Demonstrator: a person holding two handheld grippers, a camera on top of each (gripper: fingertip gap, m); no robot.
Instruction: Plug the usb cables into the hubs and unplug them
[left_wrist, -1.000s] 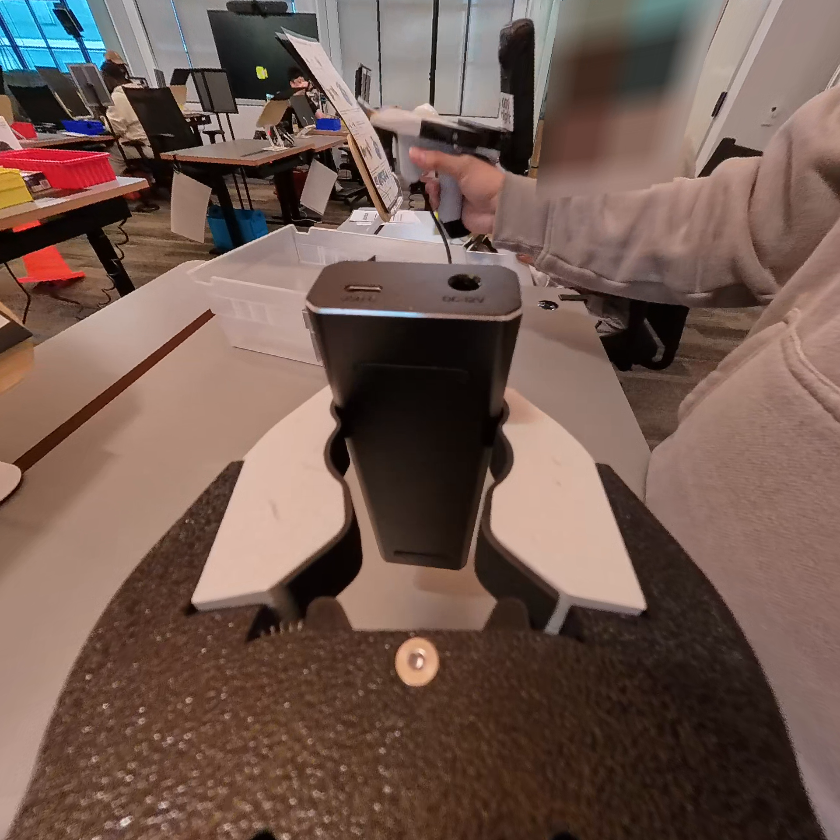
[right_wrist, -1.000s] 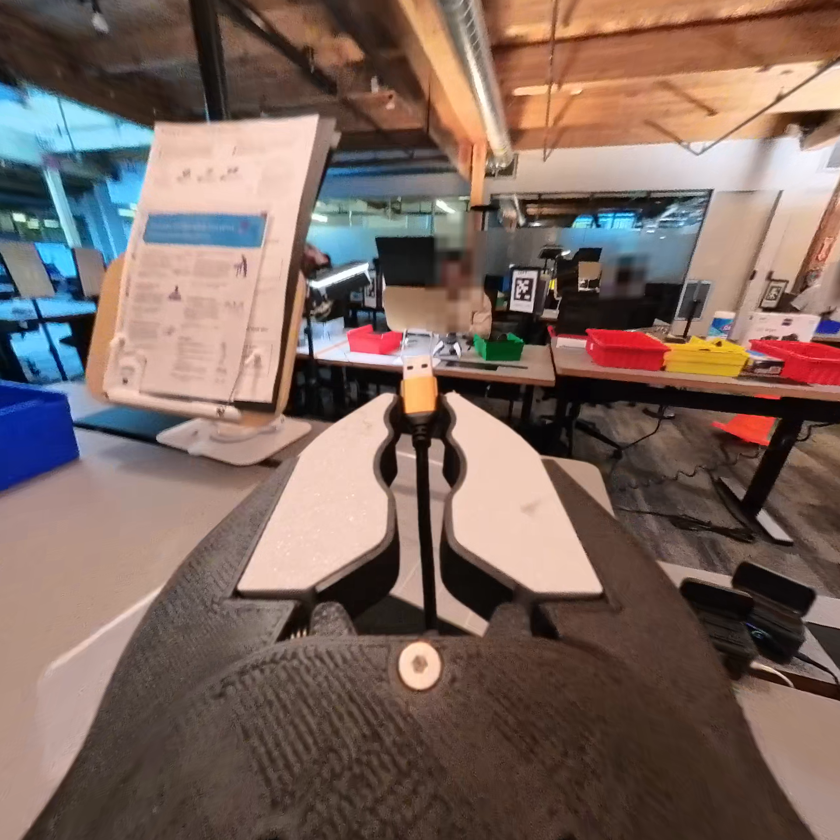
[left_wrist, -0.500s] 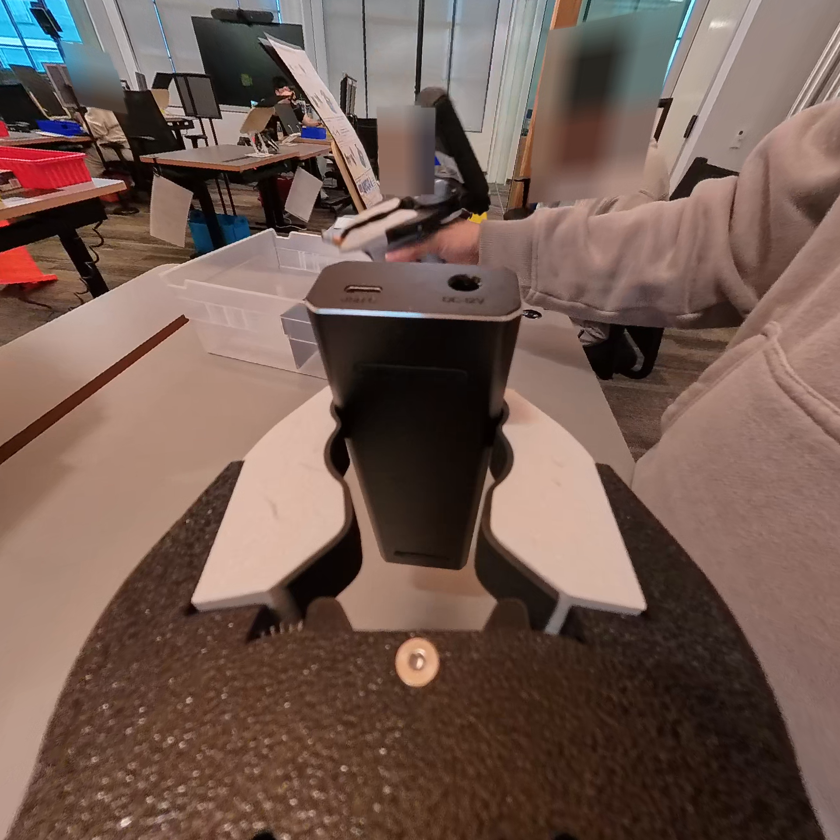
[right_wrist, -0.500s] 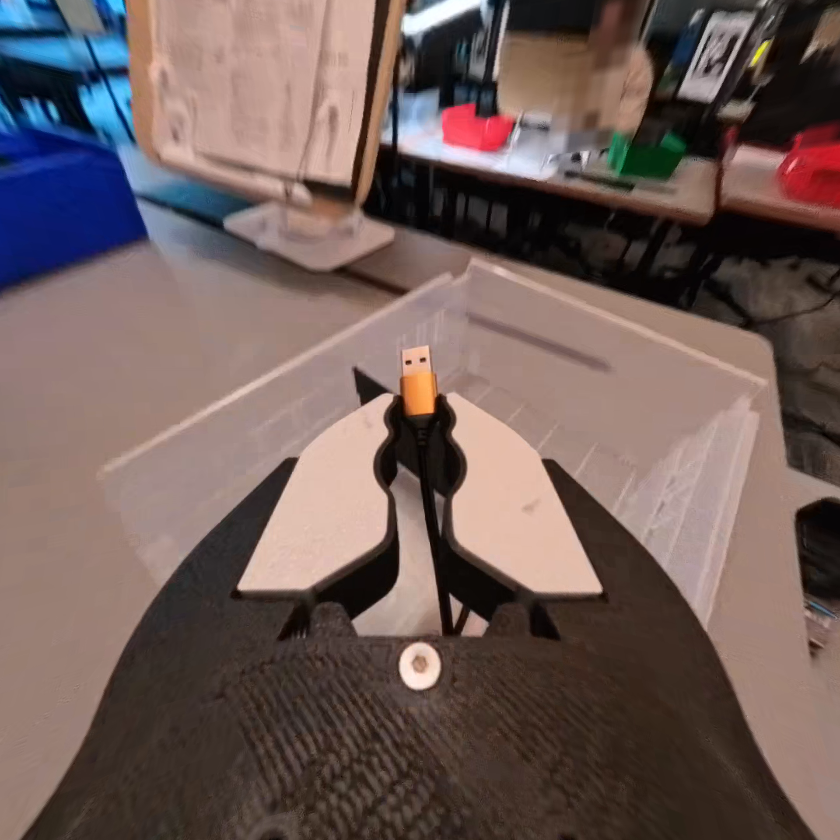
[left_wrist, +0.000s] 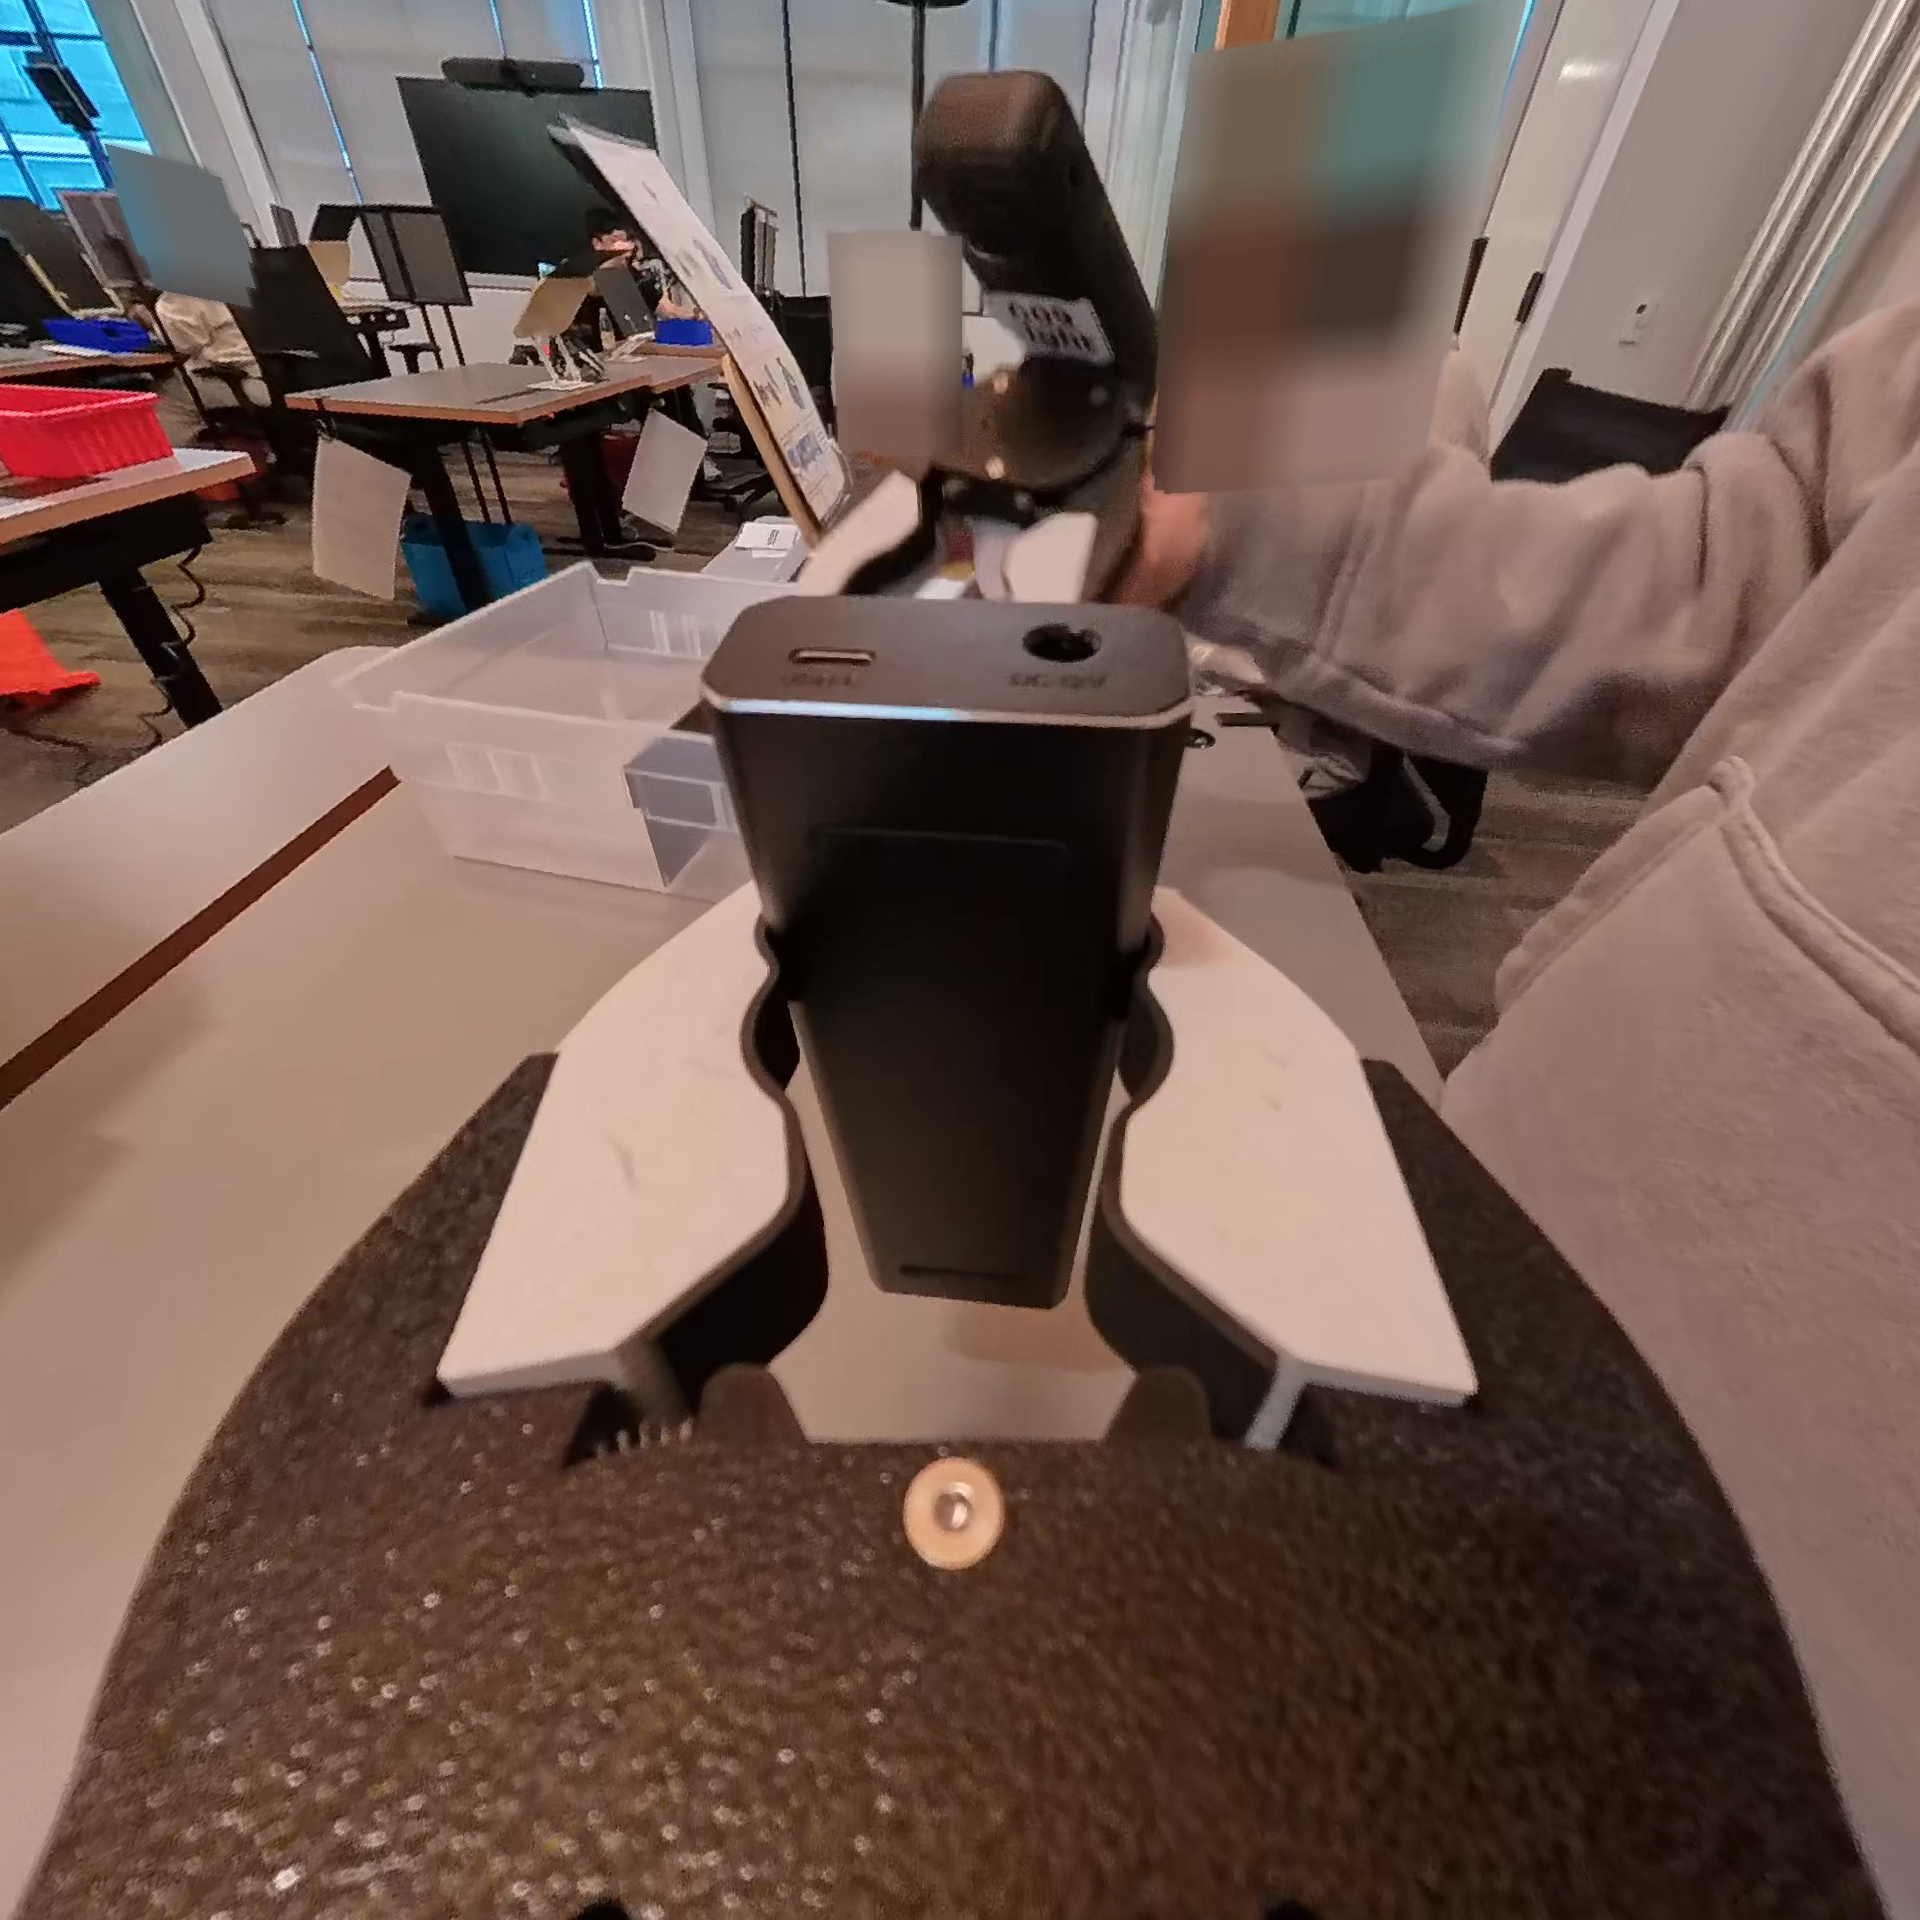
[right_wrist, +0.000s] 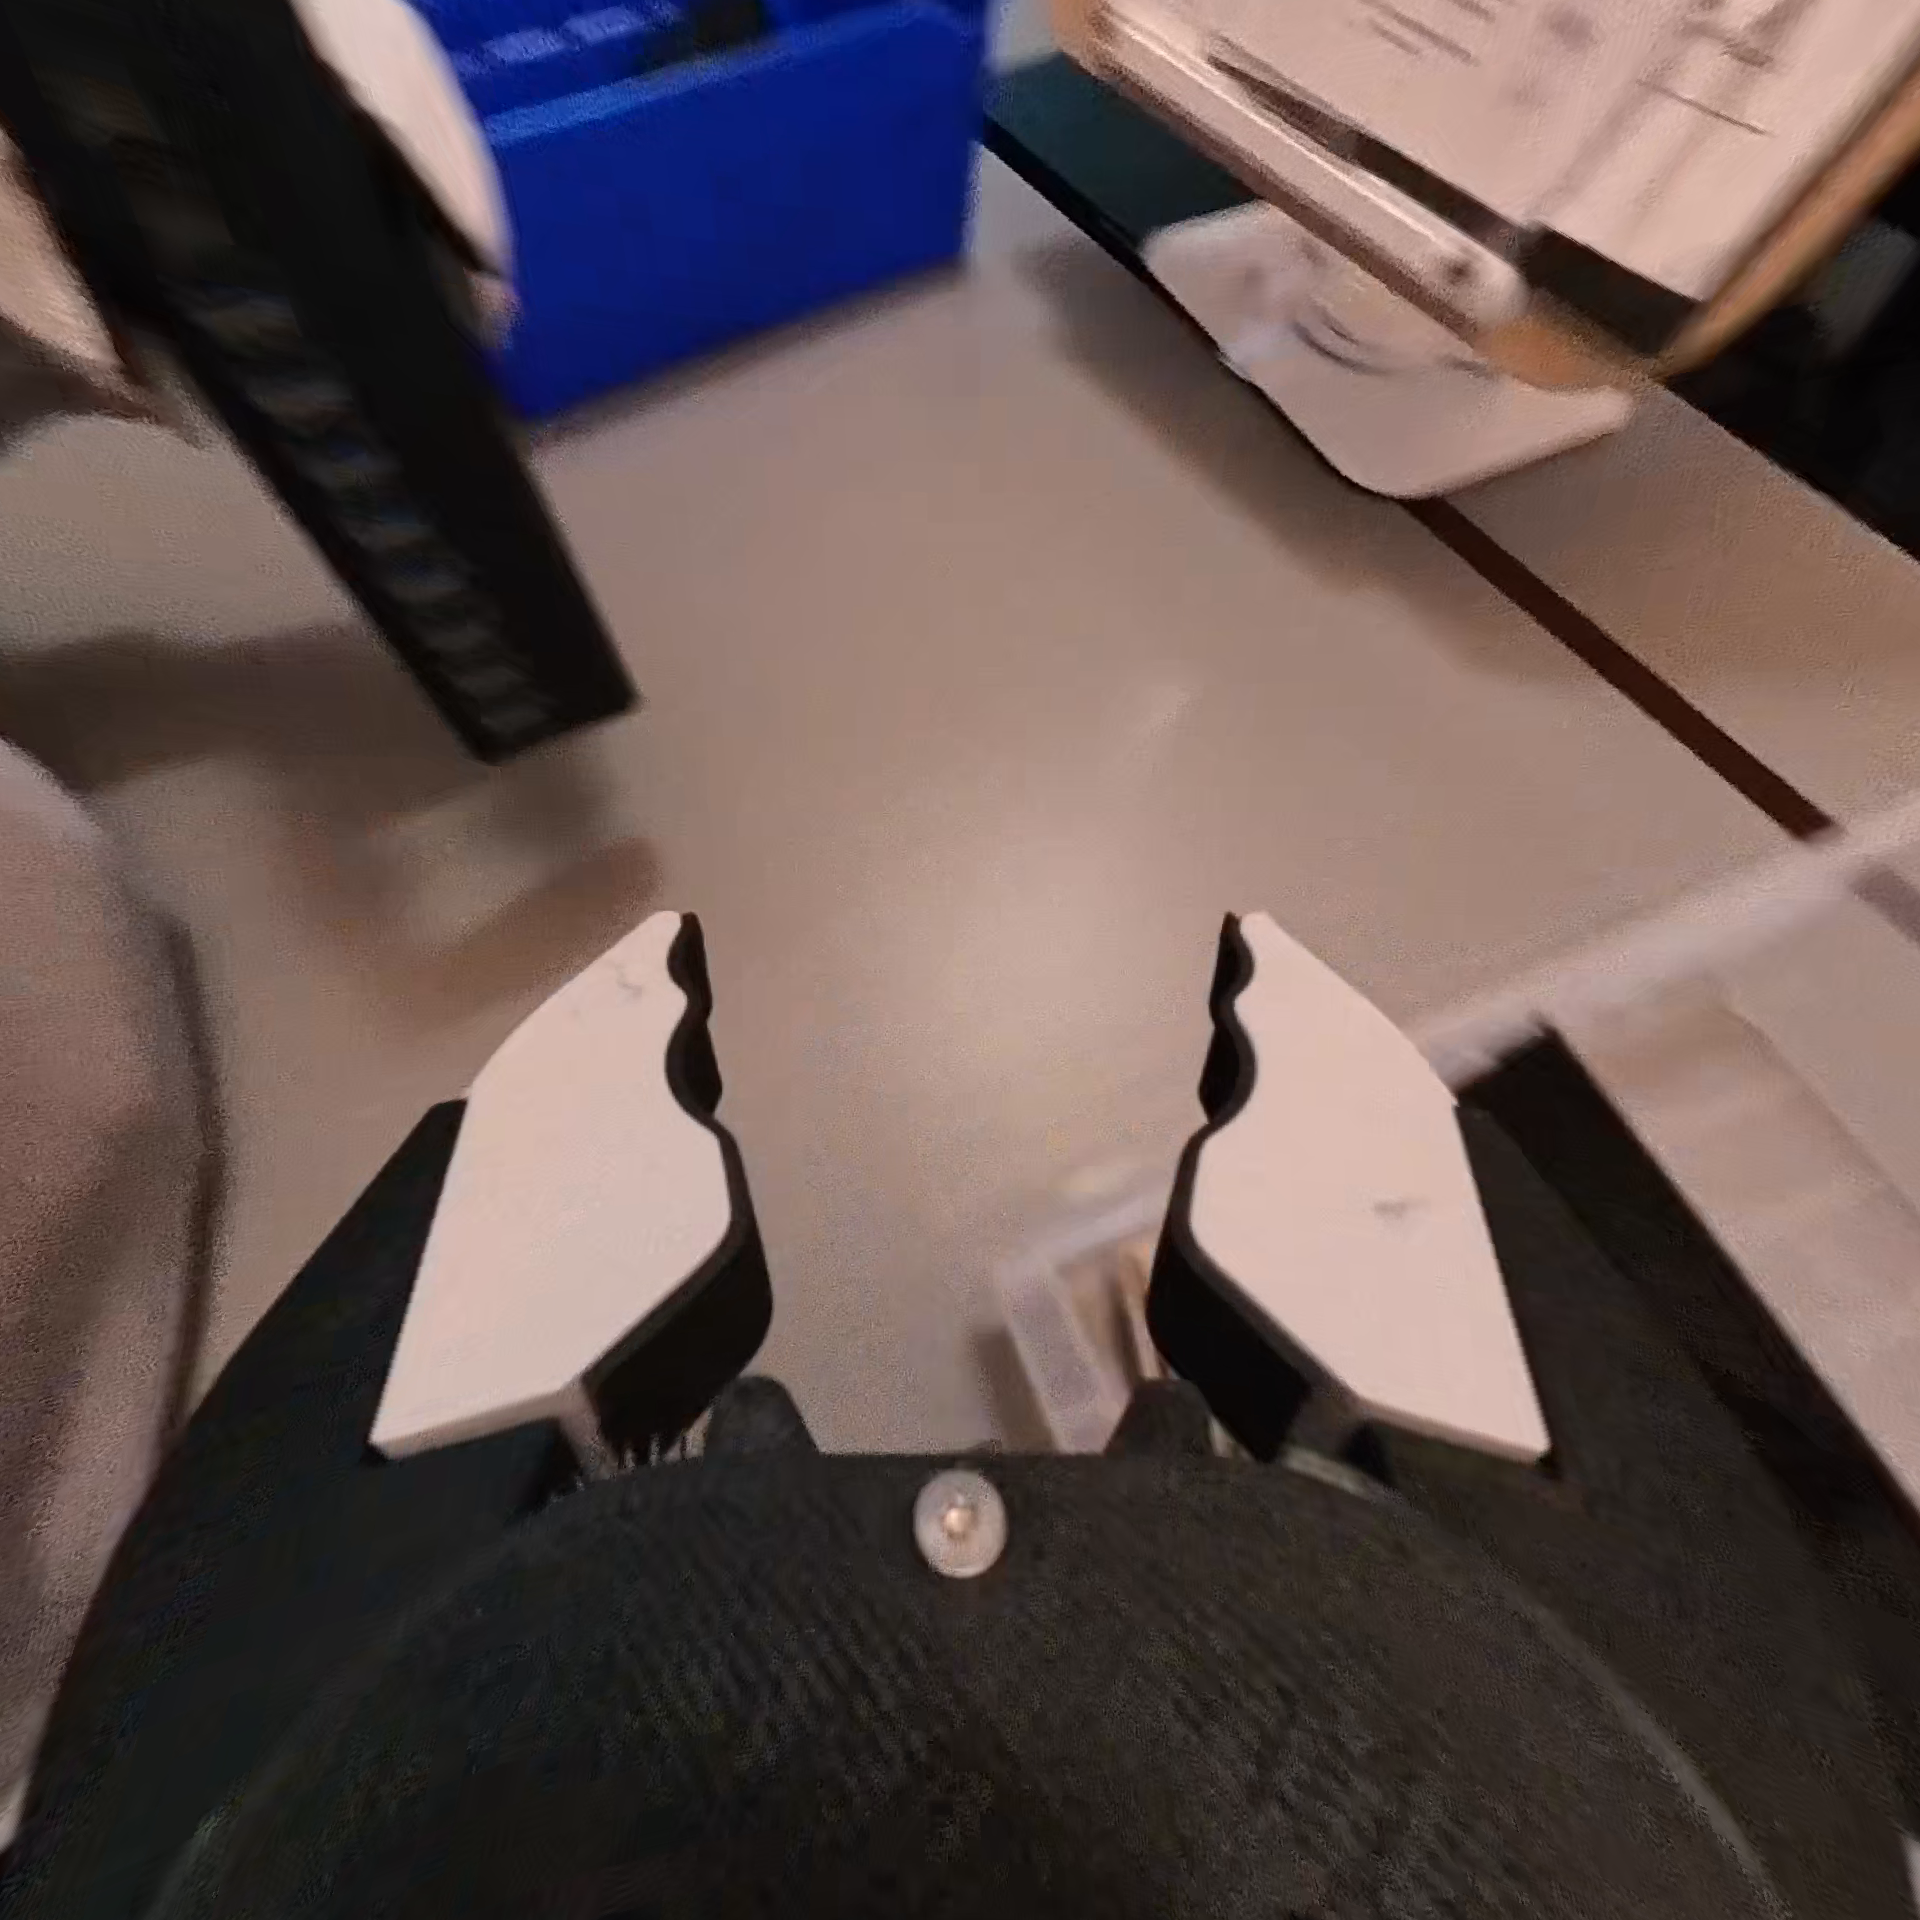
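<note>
The left hand-held gripper is clenched around a black USB hub, holding it upright above the beige counter with its end ports facing up — one slim slot and one round socket. Just behind the hub sits a clear plastic bin. The right hand-held gripper is released, its white fingers spread wide and holding nothing; below it lies bare counter, with a corner of the clear bin at its right. In its blurred view the hub appears at upper left (tilted, ports in a row), beside a blue bin. A paper stand is at upper right.
</note>
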